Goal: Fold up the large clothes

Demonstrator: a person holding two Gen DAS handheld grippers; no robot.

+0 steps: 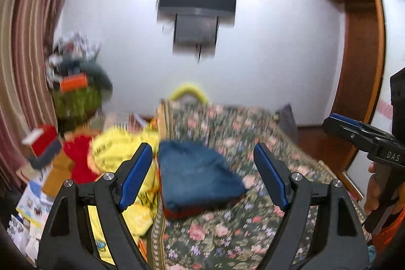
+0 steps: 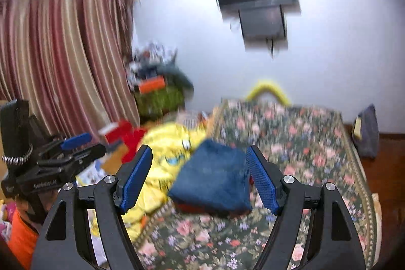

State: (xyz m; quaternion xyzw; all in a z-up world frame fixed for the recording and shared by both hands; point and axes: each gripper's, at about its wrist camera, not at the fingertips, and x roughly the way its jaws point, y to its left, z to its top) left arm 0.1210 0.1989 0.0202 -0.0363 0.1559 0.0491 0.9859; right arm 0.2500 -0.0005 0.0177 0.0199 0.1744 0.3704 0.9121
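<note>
Both views, motion-blurred. The left gripper (image 1: 203,173) is held above the bed (image 1: 253,232) with its jaws spread wide and nothing between them; the right gripper (image 2: 198,177) is likewise spread and empty. Ahead of both grippers, and framed between their fingers, a folded blue garment (image 1: 200,173) lies on the floral bedspread (image 2: 291,143), apparently over a red layer visible at its near edge. To the left of the grippers, a crumpled yellow garment (image 1: 119,151) spills over the bed's side, touching the blue one. Judged as soft, light and limp, the yellow cloth would sag and bunch if pinched mid-panel; a hem, shoulder seam or corner offers the firmer hold, one per gripper. Its surface looks smooth and may slip between the pads, though blur prevents certainty.
</note>
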